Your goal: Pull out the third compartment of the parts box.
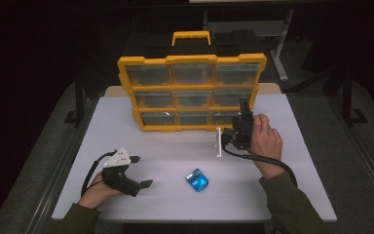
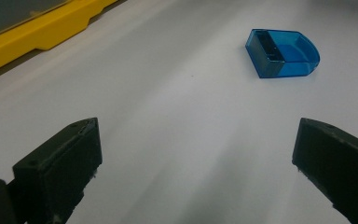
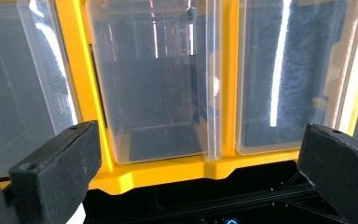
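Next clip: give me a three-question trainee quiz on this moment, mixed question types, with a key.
1. True or false: the left gripper is shut on the blue case.
2. Multiple choice: the right gripper is up against which part of the yellow organizer? A) its handle B) its bottom-right drawers C) its top-left drawer
3. Fill in: the blue case lies on the white ____, between the two hands.

Key
1. False: the jaws stand open, apart from the case.
2. B
3. table
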A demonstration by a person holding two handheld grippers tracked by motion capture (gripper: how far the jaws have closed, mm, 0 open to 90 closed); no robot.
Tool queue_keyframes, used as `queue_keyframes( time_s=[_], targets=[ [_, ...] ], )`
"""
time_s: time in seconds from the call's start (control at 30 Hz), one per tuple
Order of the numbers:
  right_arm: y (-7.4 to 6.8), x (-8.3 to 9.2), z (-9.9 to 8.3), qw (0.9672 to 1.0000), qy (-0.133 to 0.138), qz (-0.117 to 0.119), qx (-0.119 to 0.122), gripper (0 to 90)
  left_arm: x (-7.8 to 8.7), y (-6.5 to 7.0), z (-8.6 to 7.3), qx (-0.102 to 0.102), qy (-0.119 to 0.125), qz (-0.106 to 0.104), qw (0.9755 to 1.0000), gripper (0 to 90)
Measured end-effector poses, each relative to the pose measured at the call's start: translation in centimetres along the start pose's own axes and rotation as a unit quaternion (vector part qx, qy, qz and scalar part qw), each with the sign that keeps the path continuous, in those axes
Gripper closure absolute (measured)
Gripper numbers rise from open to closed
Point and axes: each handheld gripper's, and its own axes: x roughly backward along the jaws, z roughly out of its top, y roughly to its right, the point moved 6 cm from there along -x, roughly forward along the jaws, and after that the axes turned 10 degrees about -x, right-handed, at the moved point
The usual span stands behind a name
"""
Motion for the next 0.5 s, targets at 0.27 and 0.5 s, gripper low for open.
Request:
queue_keyframes(
  time_s=[0.27,0.5],
  targets=[
    [0.8,0.0,0.2,0.9999,0.004,-0.009,0.003,0.0,0.0,0.0,0.0,-0.001,-0.003,0.002,1.0,1.2],
    [1.8,-0.1,0.4,0.9997,0.005,-0.023,-0.004,0.0,-0.1,-0.1,0.1,0.007,0.0,0.003,1.0,1.1]
  ],
)
